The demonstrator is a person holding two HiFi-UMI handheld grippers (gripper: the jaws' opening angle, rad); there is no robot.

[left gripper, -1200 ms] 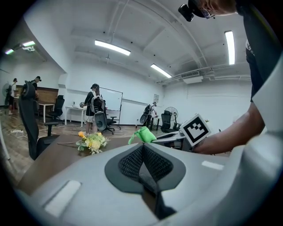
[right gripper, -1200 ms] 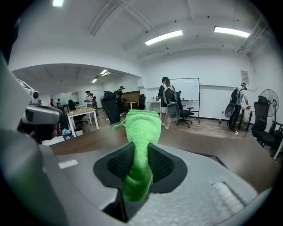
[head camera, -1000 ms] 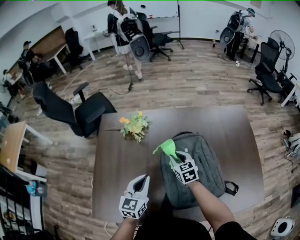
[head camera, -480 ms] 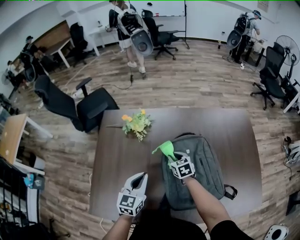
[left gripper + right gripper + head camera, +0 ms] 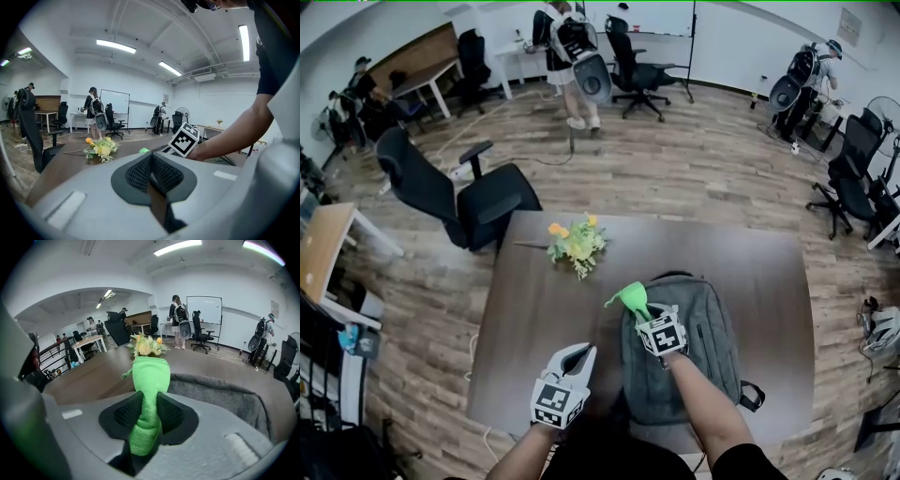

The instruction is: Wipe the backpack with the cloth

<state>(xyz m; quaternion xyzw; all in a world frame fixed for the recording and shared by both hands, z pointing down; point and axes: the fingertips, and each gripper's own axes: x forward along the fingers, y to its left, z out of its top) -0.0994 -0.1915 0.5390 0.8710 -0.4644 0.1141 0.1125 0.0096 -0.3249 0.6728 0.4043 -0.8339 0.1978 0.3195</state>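
Edged only slightly at the top-left corner of the grey backpack point(image 5: 694, 361) since a second ago, with the right tool point(image 5: 647, 314) pinching the green cloth point(image 5: 630, 296), bunched up beyond the tips. Lies flat on the dark surface point(image 5: 534, 309) near its front edge, flowers point(image 5: 575, 242) well beyond. Holds the left tool point(image 5: 578, 353) pressed together, empty, left of the backpack.

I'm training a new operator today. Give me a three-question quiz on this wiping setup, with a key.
1. True or false: the left claw is shut with nothing in it.
2. What does the right claw grip? A) green cloth B) sponge C) brush
3. Fill in: the backpack lies on the brown ____.
Key: 1 true; 2 A; 3 table.
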